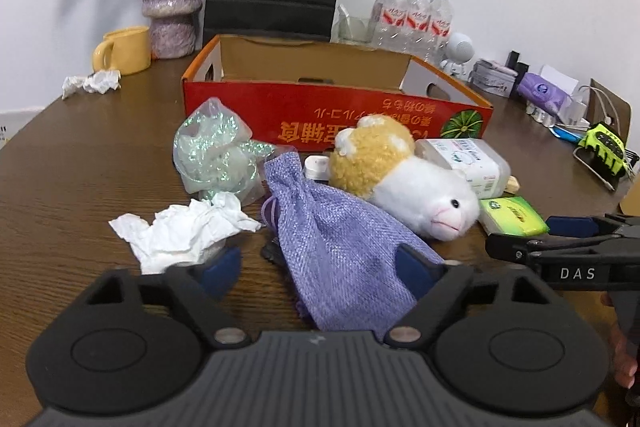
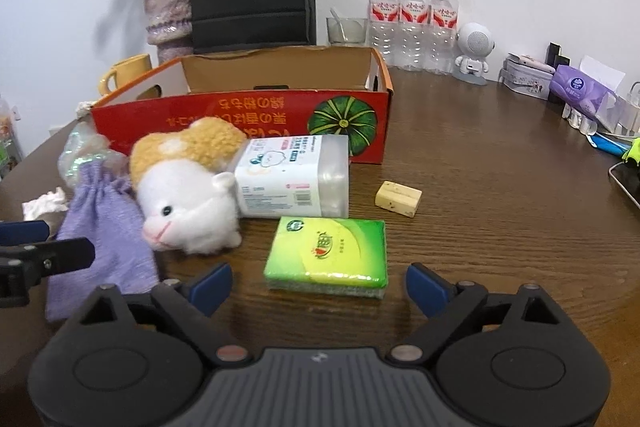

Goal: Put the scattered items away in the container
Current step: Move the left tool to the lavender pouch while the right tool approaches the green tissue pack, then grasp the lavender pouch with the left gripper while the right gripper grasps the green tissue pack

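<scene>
1. Left gripper (image 1: 320, 267) fills the bottom of its own view, angled down at the table (image 1: 80, 167), jaws partly open. The purple pouch (image 1: 340, 255) lies between the blue pads; the right pad (image 1: 416, 275) sits against the cloth's edge, while the left pad (image 1: 222, 269) stands clear of it, so nothing is clamped.
2. Just left of that gripper, lower left of centre, lies a crumpled tissue (image 1: 188, 231), with a glittery bag (image 1: 216, 151) behind it.
3. Right gripper (image 2: 319, 285) also tilts downward at the bottom of its view, jaws wide. The green tissue pack (image 2: 328, 255) lies flat on the table between and just ahead of the pads, touching neither.
4. Seen from the left wrist camera, this right gripper enters from the right edge, level with the table, beside the green pack.
5. A plush toy (image 2: 188, 187) lies on its side left of centre, leaning on a white plastic tub (image 2: 294, 179). A small cork block (image 2: 398, 198) sits alone to the right.
6. The red cardboard box (image 2: 240, 119), the container, stands open behind the clutter at mid frame.
</scene>
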Motion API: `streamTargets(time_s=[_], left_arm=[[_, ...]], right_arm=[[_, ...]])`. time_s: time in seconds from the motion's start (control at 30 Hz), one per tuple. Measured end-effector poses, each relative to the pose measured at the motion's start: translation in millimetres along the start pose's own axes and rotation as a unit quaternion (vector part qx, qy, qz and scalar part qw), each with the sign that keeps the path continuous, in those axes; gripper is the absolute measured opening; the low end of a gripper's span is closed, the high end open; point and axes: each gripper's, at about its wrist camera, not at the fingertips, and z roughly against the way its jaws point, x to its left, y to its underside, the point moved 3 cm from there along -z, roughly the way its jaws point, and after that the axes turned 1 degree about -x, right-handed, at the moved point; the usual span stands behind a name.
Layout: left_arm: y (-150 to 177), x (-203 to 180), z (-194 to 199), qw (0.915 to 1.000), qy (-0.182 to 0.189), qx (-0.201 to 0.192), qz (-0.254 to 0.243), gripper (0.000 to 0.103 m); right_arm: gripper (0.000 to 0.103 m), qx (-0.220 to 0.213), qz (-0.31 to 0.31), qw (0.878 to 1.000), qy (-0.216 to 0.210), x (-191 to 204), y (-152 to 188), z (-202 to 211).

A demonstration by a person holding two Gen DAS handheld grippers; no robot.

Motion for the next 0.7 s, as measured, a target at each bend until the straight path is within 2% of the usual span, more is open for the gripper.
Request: streamTargets(time_s=[0.03,0.1,0.13,0.17,0.2,0.3,0.43,0.7], left_arm=[[0,1,-4,0.9999,0.001,0.007,0.007,0.063],[0,2,-8,0.9999,0.005,0.009,0.014,0.025],[0,2,-9,0.9998,0.007,0.009,0.015,0.017],[0,3,-8,0.9996,0.016,0.008,0.020,0.014],[1,3,-6,0.9996,0.017,0.004,0.023,0.012],[0,3,2,0.9995,0.021,-0.013,0.020,0.008],[-4,1,15,0.9987,0.029,-0.041,0.010,0.008],[-14,0,30,0.9963,0.038,-0.077,0.000,0.007]], right_arm=[[0.089,0.002,-0.003,1.000,-0.001,0,-1,-2],[0.081,0.007,-0.004,1.000,0.003,-1,-1,-6],[0.077,0.003,0.002,1.000,0.012,0,-1,-6],[0.067,0.000,0.002,1.000,0.008,0,-1,-4],[0.063,-0.003,0.001,1.000,0.001,0,-1,-3],[0.063,-0.019,-0.007,1.000,-0.010,-2,0,4],[0.063,-0.042,-0.011,0.999,-0.011,-4,1,15],[0.063,-0.055,-0.022,0.998,-0.010,-6,0,25]])
